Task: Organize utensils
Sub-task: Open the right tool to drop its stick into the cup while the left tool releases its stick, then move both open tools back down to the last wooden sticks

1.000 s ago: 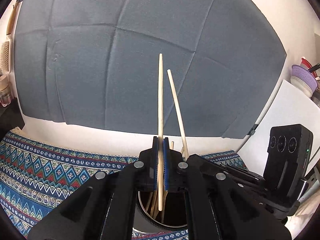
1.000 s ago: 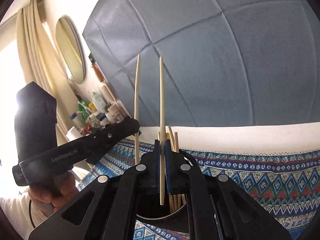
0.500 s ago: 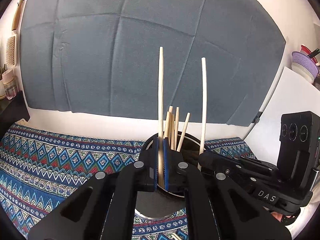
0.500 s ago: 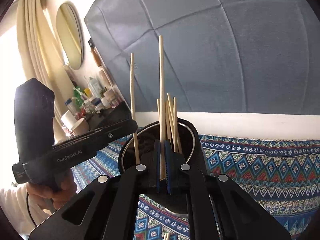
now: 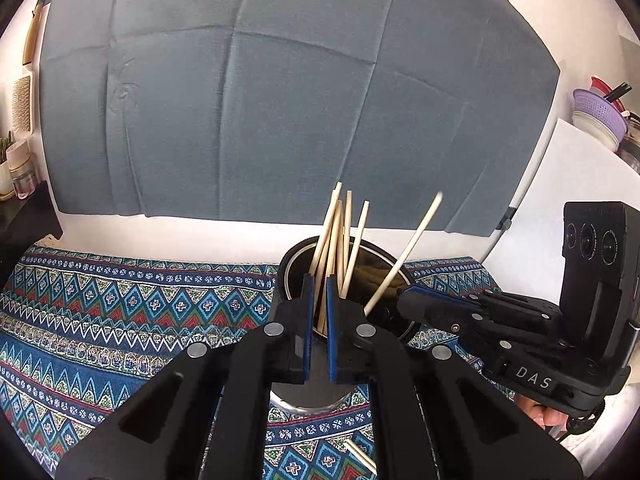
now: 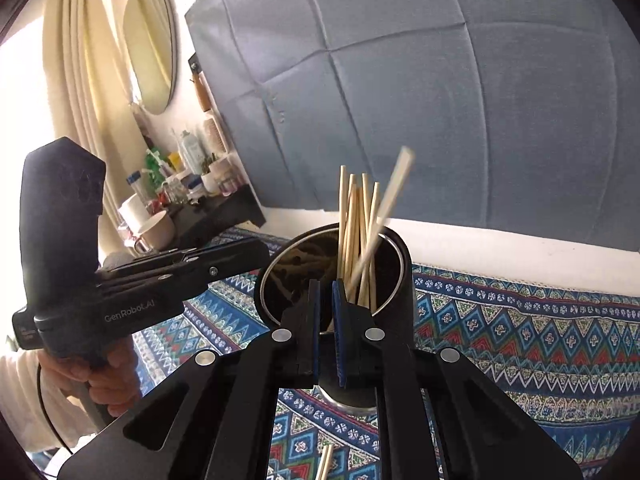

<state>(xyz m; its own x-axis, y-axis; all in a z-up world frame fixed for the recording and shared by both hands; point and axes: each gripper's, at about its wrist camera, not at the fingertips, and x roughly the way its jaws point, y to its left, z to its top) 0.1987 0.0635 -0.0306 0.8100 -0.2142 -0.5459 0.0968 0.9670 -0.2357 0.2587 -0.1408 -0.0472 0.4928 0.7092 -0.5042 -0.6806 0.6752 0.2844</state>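
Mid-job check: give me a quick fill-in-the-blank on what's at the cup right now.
1. The dark cup holds a bundle of ___.
2. In the left wrist view, one blurred chopstick leans out towards the gripper in the person's ___ hand.
3. A loose chopstick lies on the patterned ___, outside the cup.
4. Beside the curtain hangs an oval ___.
Missing words: chopsticks; right; cloth; mirror.
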